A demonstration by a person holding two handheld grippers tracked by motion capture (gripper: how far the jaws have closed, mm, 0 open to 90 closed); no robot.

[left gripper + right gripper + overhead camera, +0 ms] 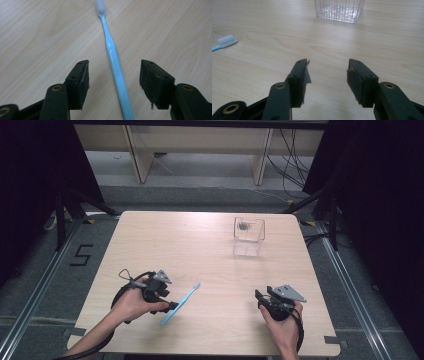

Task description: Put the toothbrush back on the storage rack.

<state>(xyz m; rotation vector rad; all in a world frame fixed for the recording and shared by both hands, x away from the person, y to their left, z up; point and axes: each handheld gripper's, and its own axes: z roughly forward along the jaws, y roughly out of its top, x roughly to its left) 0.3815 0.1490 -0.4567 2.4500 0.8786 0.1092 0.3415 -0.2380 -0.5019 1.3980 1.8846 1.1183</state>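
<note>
A light blue toothbrush with white bristles lies flat on the wooden table, head pointing up and right. My left gripper is open over its handle, and the handle runs between the two jaws without touching either pad. The white head lies farther ahead. My right gripper is open above bare table at the front right, nothing between its fingers. A clear plastic cup stands toward the back right, and its ribbed base shows ahead of the right gripper. The brush head lies off to that gripper's left.
The table has rounded corners and sits on a grey floor with metal rails at both sides. Black curtains hang at left and right. A floor marking "5" lies left of the table. Cables trail behind it.
</note>
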